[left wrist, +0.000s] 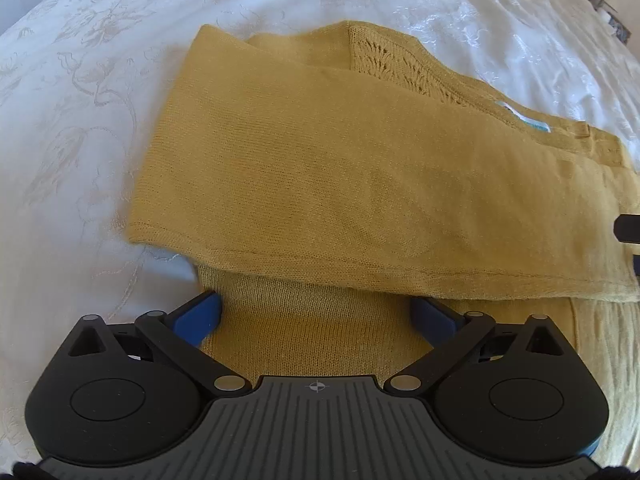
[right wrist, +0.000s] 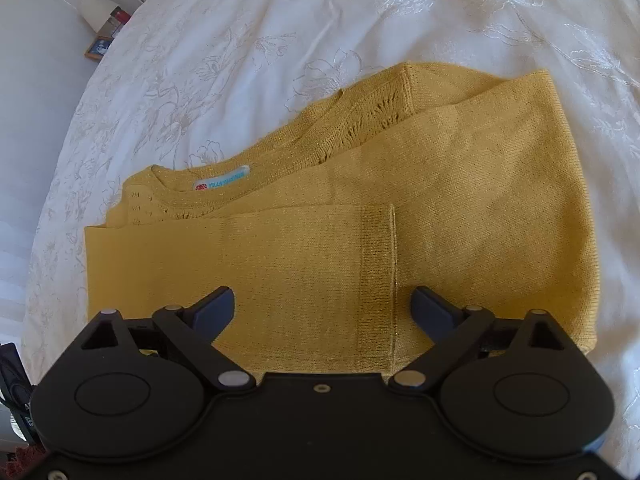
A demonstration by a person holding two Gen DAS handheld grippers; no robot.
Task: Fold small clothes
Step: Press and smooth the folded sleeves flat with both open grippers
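Note:
A mustard-yellow knit sweater (left wrist: 320, 168) lies folded on a white bed, one sleeve laid across its body. In the right wrist view the sweater (right wrist: 460, 200) shows its neck label (right wrist: 222, 180) at the left and a ribbed sleeve cuff (right wrist: 376, 272) on top. My left gripper (left wrist: 316, 312) hangs just above the sweater's near edge, its blue fingers (left wrist: 200, 316) spread wide with only flat fabric beneath. My right gripper (right wrist: 324, 304) is open too, and the cuff lies under the gap between its fingers without being pinched.
The white embroidered bedspread (left wrist: 80, 120) surrounds the sweater on all sides. Beyond the bed's far left edge, in the right wrist view, stand a white lamp-like object (right wrist: 98, 10) and a small framed picture (right wrist: 98, 46). A dark object (left wrist: 628, 228) pokes in at the left wrist view's right edge.

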